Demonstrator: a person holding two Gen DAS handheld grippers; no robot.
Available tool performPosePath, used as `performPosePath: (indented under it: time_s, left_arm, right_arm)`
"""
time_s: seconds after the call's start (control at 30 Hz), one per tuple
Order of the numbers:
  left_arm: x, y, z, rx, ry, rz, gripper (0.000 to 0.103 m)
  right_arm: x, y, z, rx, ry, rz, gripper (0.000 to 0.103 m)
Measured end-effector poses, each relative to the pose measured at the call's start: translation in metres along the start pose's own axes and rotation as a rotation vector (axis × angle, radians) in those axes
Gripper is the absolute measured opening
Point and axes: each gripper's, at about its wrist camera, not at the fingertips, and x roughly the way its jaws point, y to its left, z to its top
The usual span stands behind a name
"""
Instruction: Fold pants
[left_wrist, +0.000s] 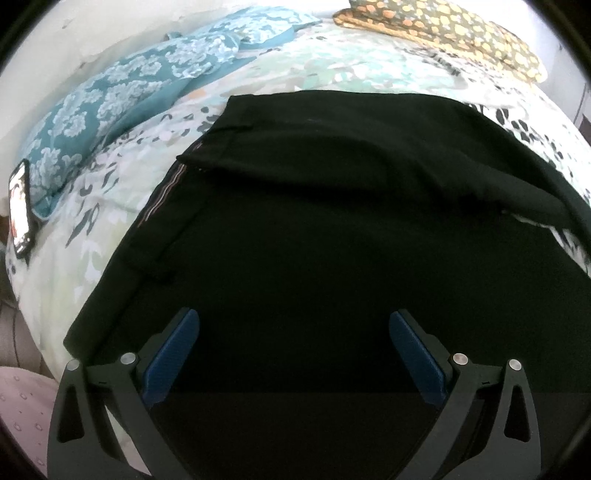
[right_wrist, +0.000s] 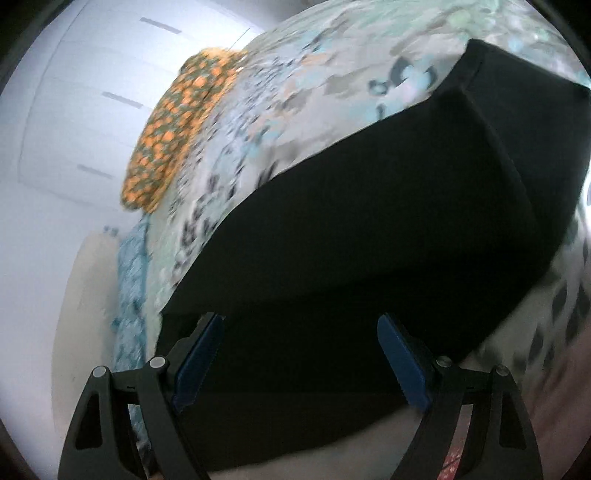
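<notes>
The black pants (left_wrist: 314, 229) lie on the floral bedspread (left_wrist: 110, 192), filling the centre of both frames. My left gripper (left_wrist: 294, 321) and right gripper (right_wrist: 300, 325) are both spread wide, gripping nothing. Pinch the near edge at 2 points and lift evenly. Only the left view shows the waistband and the phone (left_wrist: 20, 210) at left.

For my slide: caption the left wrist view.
Open left gripper over black pants spread on a floral bedspread.
</notes>
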Motion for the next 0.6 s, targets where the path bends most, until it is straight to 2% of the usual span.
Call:
performPosePath:
  time_s: [0.23,0.43,0.6]
  left_arm:
    - [0.002,0.0,0.002,-0.005,0.007,-0.015,0.103]
    - [0.002,-0.009,-0.001,0.039,-0.007,0.008,0.103]
    - [0.003,-0.009,-0.002,0.033,-0.013,0.01,0.103]
  right_arm:
    - [0.004,-0.012,0.03,0.039,-0.096,-0.087,0.085]
    - [0.002,-0.011,0.033,-0.013,-0.132,-0.11,0.085]
    - [-0.003,-0.017,0.035,-0.018,-0.158,-0.142,0.082]
